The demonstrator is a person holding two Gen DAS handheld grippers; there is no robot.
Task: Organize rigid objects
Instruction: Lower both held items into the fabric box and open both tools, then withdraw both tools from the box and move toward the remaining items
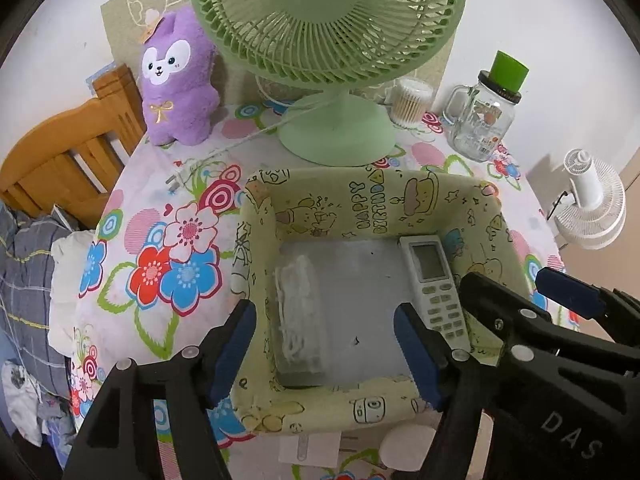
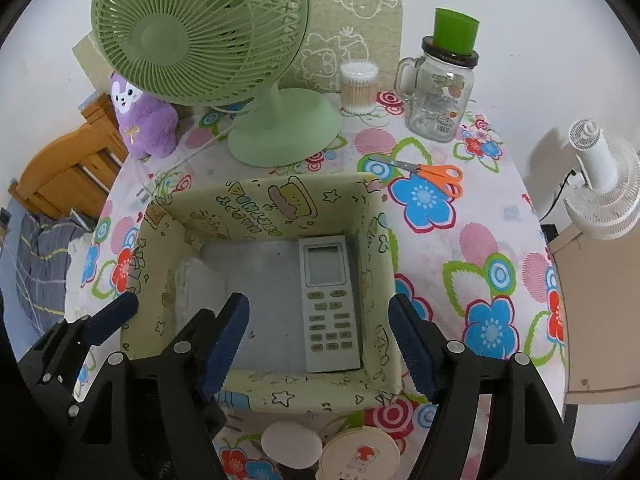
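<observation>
A yellow cartoon-print fabric box (image 1: 372,200) (image 2: 260,200) stands on the flowered table. Inside lie a white remote control (image 1: 434,284) (image 2: 328,300) at the right and a clear plastic case (image 1: 298,312) (image 2: 196,284) at the left. My left gripper (image 1: 324,348) is open and empty, hovering over the box's near side. My right gripper (image 2: 318,344) is open and empty above the remote's lower end. Orange-handled scissors (image 2: 430,174) lie on the table right of the box.
A green desk fan (image 1: 328,40) (image 2: 208,40), a purple plush (image 1: 178,80), a cotton-swab tub (image 2: 358,88) and a glass jar with a green cup on top (image 2: 440,88) stand at the back. Round items (image 2: 292,444) lie at the near edge. A white fan (image 2: 604,196) stands at the right.
</observation>
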